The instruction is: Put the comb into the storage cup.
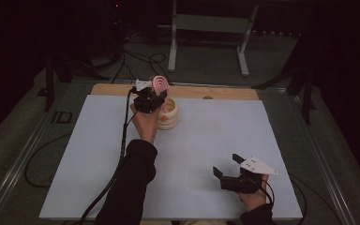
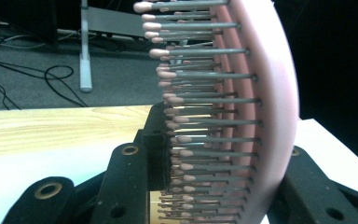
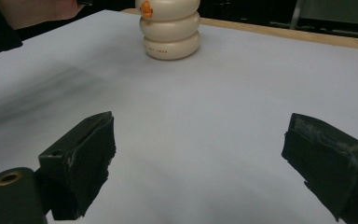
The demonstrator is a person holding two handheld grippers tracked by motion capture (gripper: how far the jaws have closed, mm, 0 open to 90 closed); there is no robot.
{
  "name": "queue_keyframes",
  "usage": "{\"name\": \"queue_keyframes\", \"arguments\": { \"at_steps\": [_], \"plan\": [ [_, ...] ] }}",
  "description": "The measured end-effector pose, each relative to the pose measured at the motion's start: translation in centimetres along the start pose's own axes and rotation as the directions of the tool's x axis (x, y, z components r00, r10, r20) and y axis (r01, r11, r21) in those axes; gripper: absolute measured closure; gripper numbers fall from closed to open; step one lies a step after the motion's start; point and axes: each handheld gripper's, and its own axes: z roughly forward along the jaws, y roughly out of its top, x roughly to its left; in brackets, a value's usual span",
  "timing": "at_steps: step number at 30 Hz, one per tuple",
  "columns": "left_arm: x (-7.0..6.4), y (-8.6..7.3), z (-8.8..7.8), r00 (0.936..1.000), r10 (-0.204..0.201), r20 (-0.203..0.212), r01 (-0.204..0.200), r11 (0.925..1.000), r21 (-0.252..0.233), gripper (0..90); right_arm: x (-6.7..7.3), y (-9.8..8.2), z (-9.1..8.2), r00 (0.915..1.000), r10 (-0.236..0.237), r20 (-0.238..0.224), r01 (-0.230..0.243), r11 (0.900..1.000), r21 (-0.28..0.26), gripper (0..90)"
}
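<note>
Left tool [image 1: 153,93] clamps the pink hairbrush [image 2: 242,116] upright, long axis vertical, bristles facing sideways.

Pink hairbrush [image 2: 265,93] betw. L gripper [image 2: 205,186] fingers [image 2: 130,177]

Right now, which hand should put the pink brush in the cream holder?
Left, most likely. The left gripper is shut on the pink hairbrush, close above the cream ringed holder. The right gripper sits open and empty, far back near the table's front edge.
</note>
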Motion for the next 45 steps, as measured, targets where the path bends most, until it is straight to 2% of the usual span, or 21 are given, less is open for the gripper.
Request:
{"name": "queue_keyframes", "arguments": {
  "at_steps": [13,21,27,45],
  "plan": [
    [0.1,-0.3,0.3,0.9994,-0.016,0.029,0.016,0.9998,0.008,63.5,0.0,0.0,0.0,1.0000,0.001,0.001,-0.001,1.000,-0.001,8.9],
    [0.5,-0.2,0.3,0.9986,-0.027,0.047,0.026,0.9994,0.023,63.4,0.0,0.0,0.0,1.0000,-0.001,-0.002,0.001,1.000,0.001,8.9],
    [0.8,-0.1,0.3,0.9982,-0.033,0.049,0.031,0.9989,0.034,63.1,0.0,0.0,0.0,1.0000,-0.002,-0.003,0.002,1.000,0.002,8.9],
    [1.4,0.0,0.2,0.9995,-0.004,0.032,0.002,0.9976,0.070,60.3,0.2,-0.1,0.2,1.0000,-0.003,-0.006,0.003,1.000,0.006,8.9]
  ]
}}
